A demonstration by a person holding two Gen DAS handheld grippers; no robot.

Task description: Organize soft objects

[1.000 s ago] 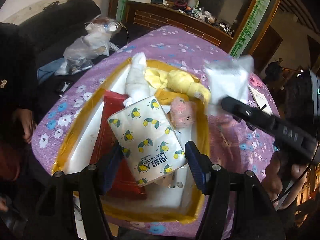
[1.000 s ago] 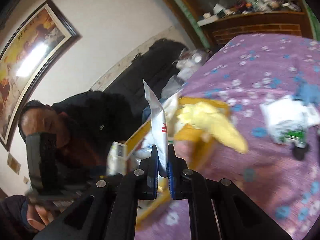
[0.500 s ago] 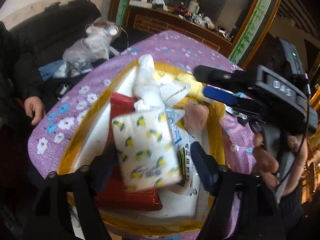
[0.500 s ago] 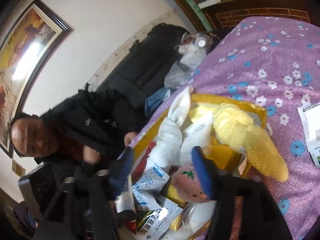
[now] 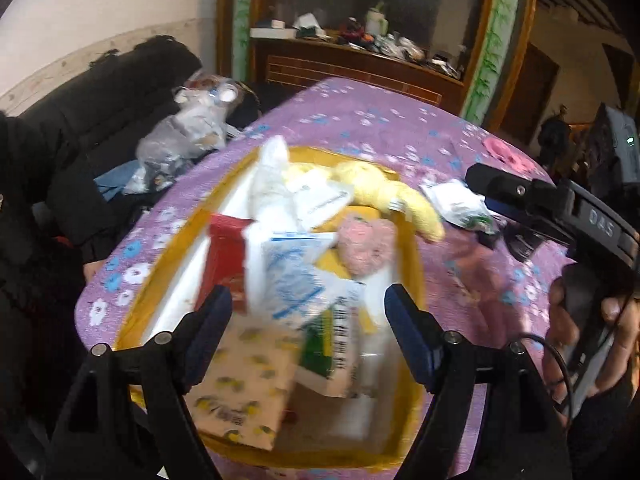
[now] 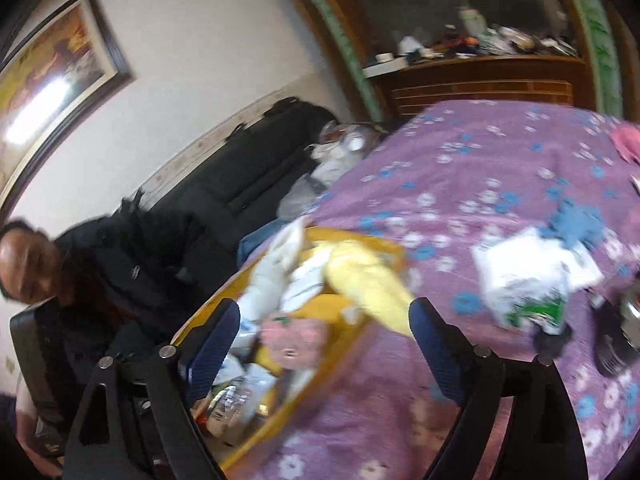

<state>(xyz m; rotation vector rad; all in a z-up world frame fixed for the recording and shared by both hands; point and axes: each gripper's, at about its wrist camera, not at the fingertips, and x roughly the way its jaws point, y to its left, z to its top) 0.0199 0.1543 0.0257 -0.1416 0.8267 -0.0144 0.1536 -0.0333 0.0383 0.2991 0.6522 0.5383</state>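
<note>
The soft objects are gathered in a yellow-rimmed tray (image 5: pixel 416 280) with a white inside, set on the counter (image 5: pixel 360 120) toward its near-left edge; the counter is covered by a purple cloth with white and blue flowers. Nearest the camera in the tray lies a tissue pack (image 5: pixel 244 396) printed with small yellow figures, resting at the tray's near edge below the left gripper (image 5: pixel 308 340). Just beyond it are a green-and-white packet (image 5: pixel 332 344) and a blue-printed white packet (image 5: pixel 292 276), partly overlapping. A red packet (image 5: pixel 224 256) is seen at the tray's left side, a pink plush (image 5: pixel 366 246) toward its right side, a white plush (image 5: pixel 270 176) at the far left and a yellow plush (image 5: pixel 392 196) draped over the far right rim. Outside the tray, a white-and-green packet (image 6: pixel 524 280) lies on the cloth near the counter's right side.

The left gripper's jaws are spread wide with nothing pressed between the pads; the tissue pack is seen between and below them, free. The right gripper (image 6: pixel 324 344) is likewise spread wide and empty, its jaws having just been opening, held over the tray's right rim; in the left view it (image 5: pixel 484 188) reaches in from the right, carried by a hand (image 5: pixel 592 320).

Beyond the counter's left edge a person in dark clothing (image 6: pixel 120 264) is seated by a black sofa (image 6: pixel 248 168), on which clear plastic bags (image 5: pixel 188 132) are piled.
</note>
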